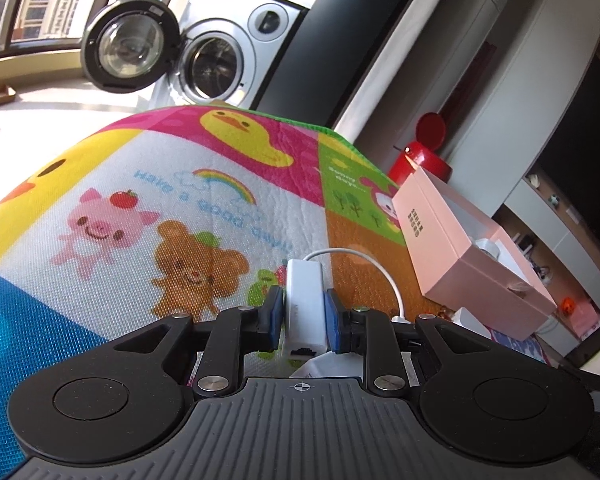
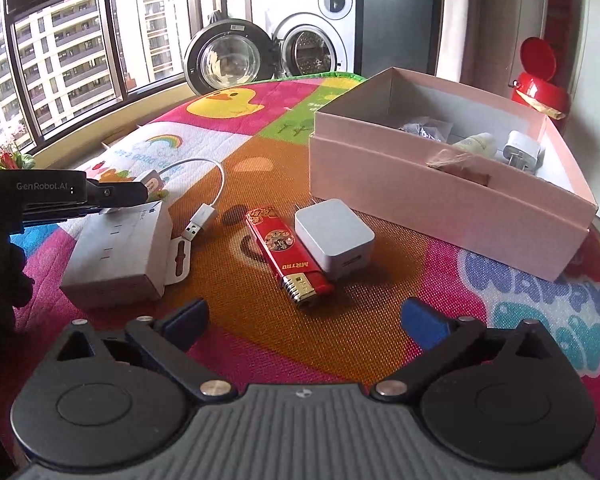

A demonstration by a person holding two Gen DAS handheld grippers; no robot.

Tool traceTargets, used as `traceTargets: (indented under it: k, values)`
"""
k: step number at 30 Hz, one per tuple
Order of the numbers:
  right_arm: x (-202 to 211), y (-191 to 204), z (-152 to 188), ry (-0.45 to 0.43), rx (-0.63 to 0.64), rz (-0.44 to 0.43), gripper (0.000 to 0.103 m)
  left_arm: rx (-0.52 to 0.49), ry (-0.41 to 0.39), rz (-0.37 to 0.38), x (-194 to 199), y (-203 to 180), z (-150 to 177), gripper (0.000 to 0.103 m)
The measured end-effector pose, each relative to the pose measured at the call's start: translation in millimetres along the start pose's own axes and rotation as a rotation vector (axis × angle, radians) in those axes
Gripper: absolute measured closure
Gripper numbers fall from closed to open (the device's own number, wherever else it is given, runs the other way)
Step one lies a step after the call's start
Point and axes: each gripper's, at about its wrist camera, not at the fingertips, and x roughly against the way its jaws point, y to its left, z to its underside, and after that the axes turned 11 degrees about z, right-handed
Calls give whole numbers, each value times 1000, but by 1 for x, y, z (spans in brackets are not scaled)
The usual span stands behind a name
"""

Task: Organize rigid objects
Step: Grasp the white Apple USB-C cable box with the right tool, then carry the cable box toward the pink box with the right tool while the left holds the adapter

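- I have the white adapter (image 1: 305, 304) clamped between the blue pads of the left gripper (image 1: 305, 312); it is lifted above the cartoon play mat (image 1: 148, 208), port end toward the camera.
- Its thin white cable (image 1: 374, 264) loops away to the right and ends in a USB plug (image 2: 200, 222) resting on the mat. I judge the body rigid and light with smooth plastic faces, so the pads are best set on the flat long sides, as they are now. The cable is limp and will trail; it could snag on neighbouring items.
- The right gripper (image 2: 304, 320) is spread fully wide, nothing between the jaws, hovering over the mat just short of the red lighter (image 2: 288, 256).
- The lighter lies flat, touching the grey wall charger (image 2: 334, 236) along one side. I judge it small, hard and glossy, likely to slip; I would pinch across its narrow width mid-body.
- The charger is a compact block, stiff, best taken across two opposite flat faces.
- A white carton (image 2: 116, 256) sits to the left, below the left gripper.
- The pink box (image 2: 440, 196) stands open at the right, already holding a white plug and other items I cannot identify with confidence.
- A red lidded container (image 2: 540, 80) stands behind the box.
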Motion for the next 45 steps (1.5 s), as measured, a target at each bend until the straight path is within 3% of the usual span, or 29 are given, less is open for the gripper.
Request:
traceTargets:
  k: [8,15,20,24,30,32,34,35,39,45]
  values:
    - [-2,-15,0,6,-90,72,4,-13,16,12,1,-4,0,77]
    - [-4,-39,2,10,-171,224,8,-58,99,46,2,-13,2,77]
    - [8,-39,4,-10,-156,116,10,-163,127,5,-1,-22,1,78]
    - [18,-26,-6,-30,-143,32,10,-142,97,-31,1,-15,-4,78]
    - [30,39,-20,4,54,-261,10,-118,95,-47,5,-6,-12,78]
    - [28,62,-19,19,121,-313,10,-122,107,-44,6,-4,-13,78]
    - [25,81,-17,23,180,-305,14,-147,127,-50,6,-7,-13,78]
    - [24,87,-15,16,212,-276,28,-168,136,-55,6,-10,-13,78]
    - [31,79,-8,-13,243,-217,32,-265,176,-50,6,-23,-6,77]
    - [42,21,11,34,196,-102,34,-324,223,21,0,-41,5,77]
